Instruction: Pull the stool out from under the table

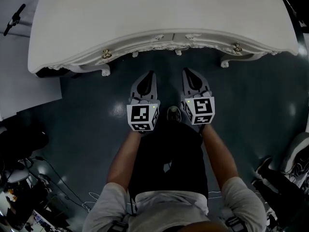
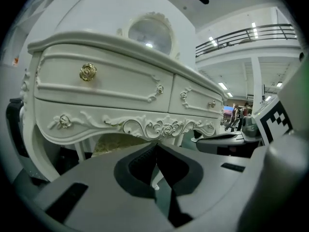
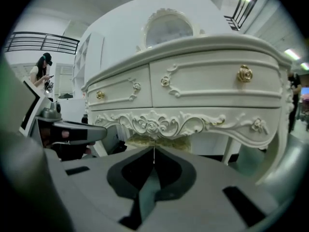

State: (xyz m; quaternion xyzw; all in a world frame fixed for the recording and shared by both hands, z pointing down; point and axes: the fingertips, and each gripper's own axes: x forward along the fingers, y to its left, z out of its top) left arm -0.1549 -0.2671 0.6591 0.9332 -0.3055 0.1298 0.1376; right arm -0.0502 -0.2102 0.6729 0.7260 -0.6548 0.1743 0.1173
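Yellowish stool (image 3: 176, 142) tucked under white table (image 3: 207, 88)

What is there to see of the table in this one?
The table is glossy white, like painted wood, with a curved front. Two drawers carry gold rose knobs above a carved scroll apron. An oval mirror shows behind its top. It stands on curved legs on the dark floor. The left gripper and right gripper are clear of it.

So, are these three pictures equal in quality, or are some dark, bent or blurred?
Head view: dim overall; the dark floor shows faint glare spots, the white table is brightest. Left gripper view: fisheye bends the table's front, the corners go black, the left gripper near the lens looks soft. Right gripper view: same bending and black corners, the right gripper also soft.
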